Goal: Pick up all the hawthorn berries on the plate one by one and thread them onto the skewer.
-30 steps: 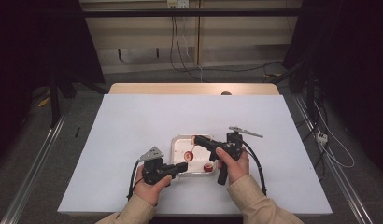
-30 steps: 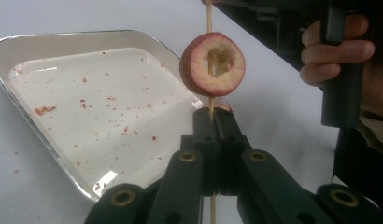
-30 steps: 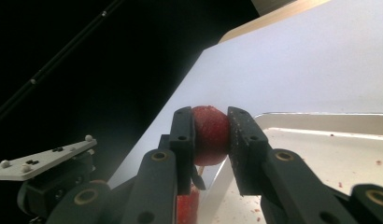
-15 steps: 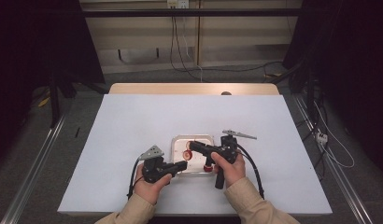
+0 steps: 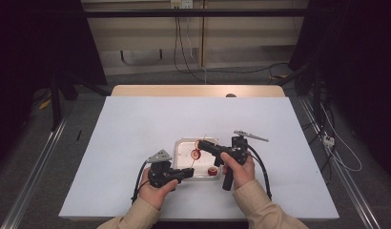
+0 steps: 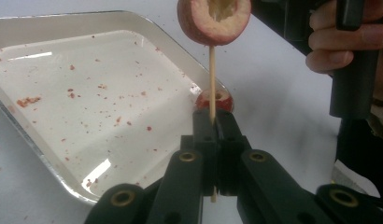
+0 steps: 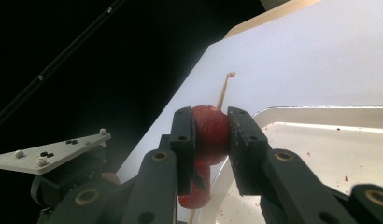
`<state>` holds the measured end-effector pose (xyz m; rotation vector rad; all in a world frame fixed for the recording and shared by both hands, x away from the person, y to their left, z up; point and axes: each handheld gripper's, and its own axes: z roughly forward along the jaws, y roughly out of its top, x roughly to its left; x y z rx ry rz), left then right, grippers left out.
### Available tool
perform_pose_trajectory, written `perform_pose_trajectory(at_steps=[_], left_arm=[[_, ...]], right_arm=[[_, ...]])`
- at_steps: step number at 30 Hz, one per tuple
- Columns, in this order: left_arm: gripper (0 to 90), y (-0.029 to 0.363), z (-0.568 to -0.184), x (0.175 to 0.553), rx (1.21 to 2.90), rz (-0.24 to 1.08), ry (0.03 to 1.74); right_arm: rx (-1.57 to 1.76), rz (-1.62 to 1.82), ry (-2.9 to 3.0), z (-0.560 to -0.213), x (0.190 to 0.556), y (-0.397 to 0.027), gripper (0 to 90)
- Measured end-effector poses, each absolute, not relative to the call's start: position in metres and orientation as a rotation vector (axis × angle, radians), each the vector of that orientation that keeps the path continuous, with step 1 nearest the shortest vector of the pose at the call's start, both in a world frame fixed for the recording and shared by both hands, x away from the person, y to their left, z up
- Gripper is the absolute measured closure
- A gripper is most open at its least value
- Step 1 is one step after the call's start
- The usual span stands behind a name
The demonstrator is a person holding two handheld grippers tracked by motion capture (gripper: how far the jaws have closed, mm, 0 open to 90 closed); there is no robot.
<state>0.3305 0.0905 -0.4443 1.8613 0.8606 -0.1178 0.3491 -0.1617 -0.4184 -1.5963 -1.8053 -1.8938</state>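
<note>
My left gripper [image 5: 189, 172] [image 6: 213, 122] is shut on the lower end of a thin wooden skewer [image 6: 211, 74] that stands upright over the white tray [image 5: 182, 143]. A cored red fruit piece [image 6: 213, 18] [image 5: 196, 153] sits on the skewer above the jaws. My right gripper [image 5: 201, 143] [image 7: 210, 140] reaches in from the right and is shut on this red fruit piece [image 7: 210, 133]; the skewer tip [image 7: 223, 93] pokes out just past it. Another red piece [image 5: 212, 171] [image 6: 216, 99] lies at the tray's near right corner.
The tray [image 6: 87, 93] [image 7: 348, 140] is speckled with red crumbs and lies on a white table top [image 5: 136, 124]. The right hand [image 6: 339, 42] shows close beside the skewer in the left gripper view. Dark floor, rails and cables surround the table.
</note>
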Motion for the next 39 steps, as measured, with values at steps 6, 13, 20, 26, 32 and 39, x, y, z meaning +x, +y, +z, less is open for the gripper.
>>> perform_pose_trajectory(at_steps=[6,13,20,26,32,39], left_arm=[[89.5,0.092,-0.444,0.332,1.861,-0.131,0.894],[89.5,0.089,-0.444,0.335,1.827,-0.144,0.906],[89.4,0.094,-0.443,0.335,1.847,-0.127,0.911],[89.2,0.103,-0.443,0.337,1.855,-0.087,0.918],[89.0,0.105,-0.441,0.336,1.865,-0.071,0.904],[88.9,0.106,-0.441,0.336,1.872,-0.072,0.890]], right_arm=[[-1.599,-1.902,-1.857,-0.417,0.346,-0.161,73.5],[-1.534,-1.844,-1.959,-0.424,0.340,-0.146,73.4],[-1.532,-1.898,-1.950,-0.424,0.345,-0.149,59.2],[-1.570,-1.932,-1.977,-0.420,0.346,-0.169,45.5],[-1.598,-1.786,-2.123,-0.433,0.341,-0.182,29.3],[-1.633,-1.731,-2.202,-0.439,0.336,-0.190,18.6]])
